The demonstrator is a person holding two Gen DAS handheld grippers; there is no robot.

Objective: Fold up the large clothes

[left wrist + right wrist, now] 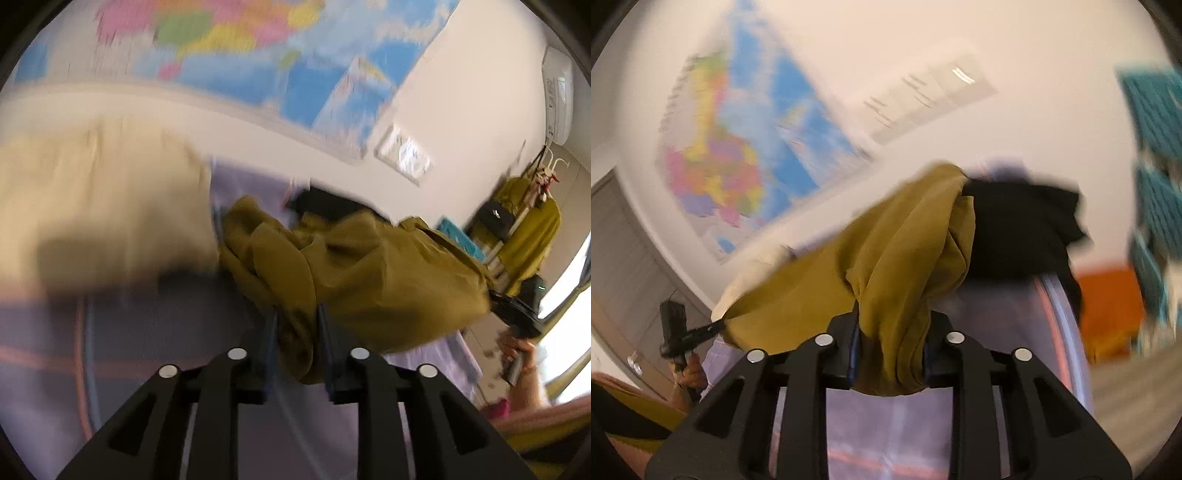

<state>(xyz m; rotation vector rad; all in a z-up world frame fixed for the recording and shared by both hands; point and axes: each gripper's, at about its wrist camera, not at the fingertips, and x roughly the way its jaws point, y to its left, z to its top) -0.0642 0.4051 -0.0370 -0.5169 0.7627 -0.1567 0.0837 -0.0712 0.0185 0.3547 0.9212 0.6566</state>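
A large olive-yellow garment hangs bunched between my two grippers above a lilac bed sheet. My left gripper is shut on one gathered end of it. My right gripper is shut on the other end. The right gripper also shows at the right of the left wrist view, and the left gripper shows at the left of the right wrist view. The frames are blurred by motion.
A black garment lies on the sheet behind the olive one. A cream pillow lies at the left. A map poster hangs on the wall. A rack with olive clothes and teal crates stand to the right.
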